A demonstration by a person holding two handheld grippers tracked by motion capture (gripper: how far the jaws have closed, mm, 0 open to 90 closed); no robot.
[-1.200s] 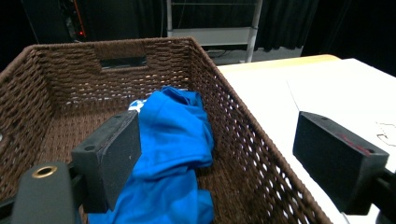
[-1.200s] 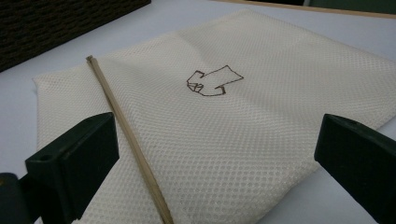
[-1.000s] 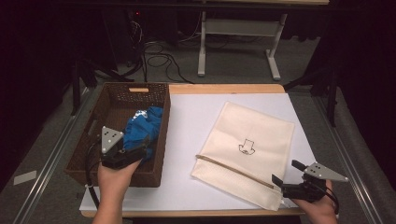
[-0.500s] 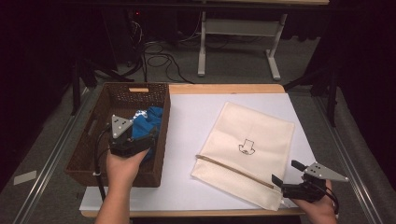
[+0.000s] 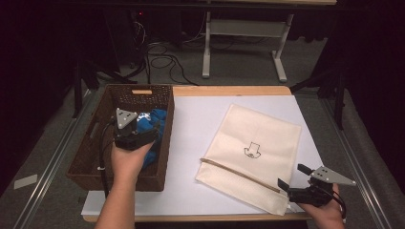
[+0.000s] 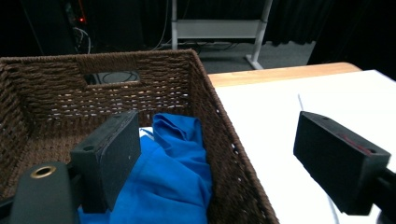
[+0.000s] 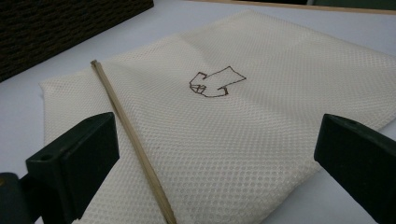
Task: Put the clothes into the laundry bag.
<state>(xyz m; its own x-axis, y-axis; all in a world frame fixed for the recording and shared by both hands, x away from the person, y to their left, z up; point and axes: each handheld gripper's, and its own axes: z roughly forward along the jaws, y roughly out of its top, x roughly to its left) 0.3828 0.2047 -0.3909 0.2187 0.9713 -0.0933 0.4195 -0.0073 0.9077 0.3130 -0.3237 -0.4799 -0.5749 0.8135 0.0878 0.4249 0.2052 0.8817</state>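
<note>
Evenly lit from above on the white-covered worktop (image 5: 205, 143), with dark, murky surroundings. Soft, short shadows inside the brown wicker basket (image 6: 219, 135). No glare. Slightly soft and grainy from the high view. Blurred black jaws up close in both gripper views; sharper cream mesh bag (image 7: 261, 130) between and beyond the jaws.

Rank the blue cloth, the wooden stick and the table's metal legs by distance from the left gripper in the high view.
From the left gripper:
1. Blue cloth, right under it in the basket.
2. Wooden stick, on the cream bag, right.
3. Metal legs, on the floor beyond the table.
</note>
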